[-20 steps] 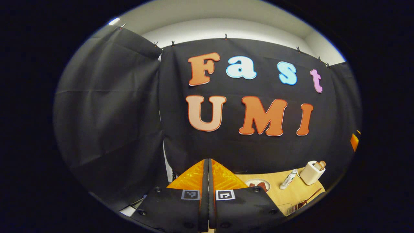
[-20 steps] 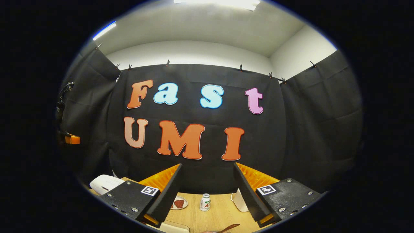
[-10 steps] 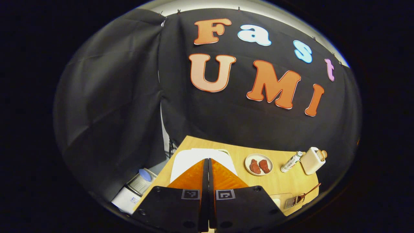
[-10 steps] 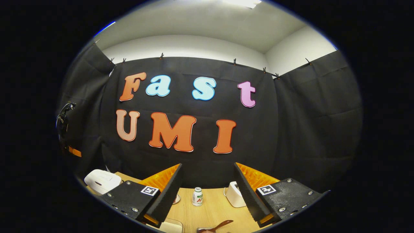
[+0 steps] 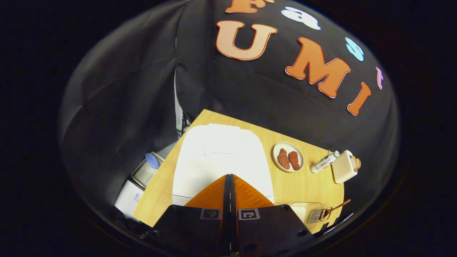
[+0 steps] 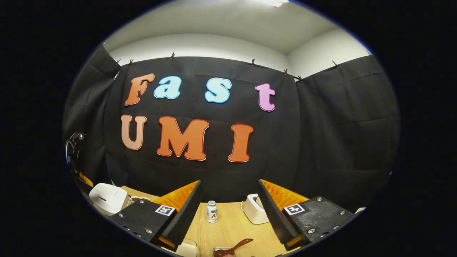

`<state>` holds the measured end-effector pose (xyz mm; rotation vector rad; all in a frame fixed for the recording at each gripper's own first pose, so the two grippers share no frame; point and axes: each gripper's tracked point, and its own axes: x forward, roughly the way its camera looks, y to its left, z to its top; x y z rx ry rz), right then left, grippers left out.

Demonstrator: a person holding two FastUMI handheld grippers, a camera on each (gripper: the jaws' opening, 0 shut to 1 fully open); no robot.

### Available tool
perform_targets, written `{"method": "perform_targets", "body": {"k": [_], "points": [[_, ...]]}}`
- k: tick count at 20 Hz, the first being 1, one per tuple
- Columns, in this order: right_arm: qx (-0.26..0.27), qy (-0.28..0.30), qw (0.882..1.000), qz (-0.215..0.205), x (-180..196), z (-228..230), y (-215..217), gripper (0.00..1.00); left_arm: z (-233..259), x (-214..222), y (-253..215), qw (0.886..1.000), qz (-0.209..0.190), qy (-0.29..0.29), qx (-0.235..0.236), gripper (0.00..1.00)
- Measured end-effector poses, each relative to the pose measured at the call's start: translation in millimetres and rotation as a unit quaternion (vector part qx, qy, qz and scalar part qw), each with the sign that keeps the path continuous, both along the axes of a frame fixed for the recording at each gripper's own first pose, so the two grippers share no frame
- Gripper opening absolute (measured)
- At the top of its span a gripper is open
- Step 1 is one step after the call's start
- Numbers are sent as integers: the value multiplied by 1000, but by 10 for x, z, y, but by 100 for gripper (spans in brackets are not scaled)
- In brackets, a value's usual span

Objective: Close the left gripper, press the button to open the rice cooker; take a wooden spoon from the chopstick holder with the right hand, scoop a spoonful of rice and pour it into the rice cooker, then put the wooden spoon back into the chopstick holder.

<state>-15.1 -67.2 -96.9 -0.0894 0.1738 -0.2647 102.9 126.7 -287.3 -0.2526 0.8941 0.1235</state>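
Left gripper view
Left gripper (image 5: 228,178): fingers pressed together with no gap, nothing between them, held above the near part of the rice cooker
Rice cooker (image 5: 221,157): one, white, lid down, on the left part of the wooden table (image 5: 307,185)
Plate (image 5: 288,157): one, just right of the cooker, carrying two reddish-brown pieces
Bottle (image 5: 324,162): one, white, lying on its side between the plate and the chopstick holder
Chopstick holder (image 5: 343,167): one, cream, at the far right, with one wooden tip sticking out
Wooden spoon (image 5: 338,207): one, at the near right edge, its bowl end resting at a small ridged dish; what fills the dish I cannot tell

Right gripper view
Right gripper (image 6: 228,210): fingers spread wide, holding nothing, above the table's near side
Rice cooker (image 6: 108,197): one, far left
Bottle (image 6: 212,212): one, seen between the fingers
Chopstick holder (image 6: 254,210): one, partly behind the right finger
Wooden spoon (image 6: 240,245): one, near the bottom edge
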Motion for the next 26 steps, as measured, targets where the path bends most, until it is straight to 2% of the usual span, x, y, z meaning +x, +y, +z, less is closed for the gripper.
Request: {"method": "perform_targets", "body": {"k": [9,14,21,23,26], "points": [[1,39,999,-16,-39,-297,-88,95,-711,-61,-115,994,18,77,-74,4],[3,52,999,-16,-16,-406,-84,95,-774,-6,-106,991,29,69,-109,4],[20,70,997,-9,-47,-597,-46,95,-759,-18,-116,995,20,58,-79,5],[14,80,997,-11,-95,-660,-97,95,-623,-14,-108,996,27,30,-76,6],[25,94,995,-16,-152,-761,-159,95,-308,-26,-70,998,13,-34,-46,6]]}}
